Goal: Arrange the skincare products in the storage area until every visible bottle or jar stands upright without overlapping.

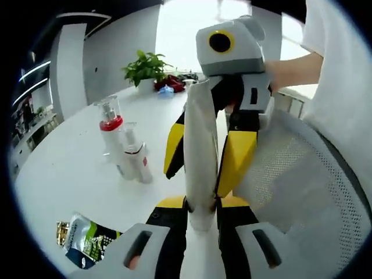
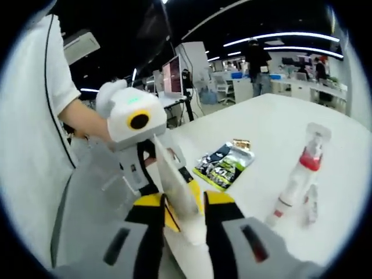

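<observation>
Two grippers meet on one white tube [image 1: 200, 157]: the left gripper [image 1: 201, 204] is clamped on its lower end, and the right gripper [image 1: 203, 160], entering from above, is clamped on its middle, yellow fingertips [image 1: 237, 160] pressed to either side. In the right gripper view the same tube [image 2: 177, 195] rises between the right gripper [image 2: 185, 212] and the left one opposite. Judgement: the double hold looks like a handover or a re-orienting in mid-air, so the tube can be set down upright; which it is, I cannot tell.

Left of the tube, on the white desk [image 1: 70, 168], stand two upright items close together: a clear bottle with a red collar [image 1: 110, 125] and, just in front of it, a smaller white pump bottle [image 1: 135, 156]. They appear touching or nearly so. Nearer the camera than these, a printed foil sachet [image 1: 84, 239] lies flat. Beyond the bottles sits a potted plant [image 1: 145, 68]. Right of the tube is a grey mesh chair back [image 1: 302, 186], near the person's sleeve [image 1: 343, 75].

Open desk beside the bottles looks free for placing.
</observation>
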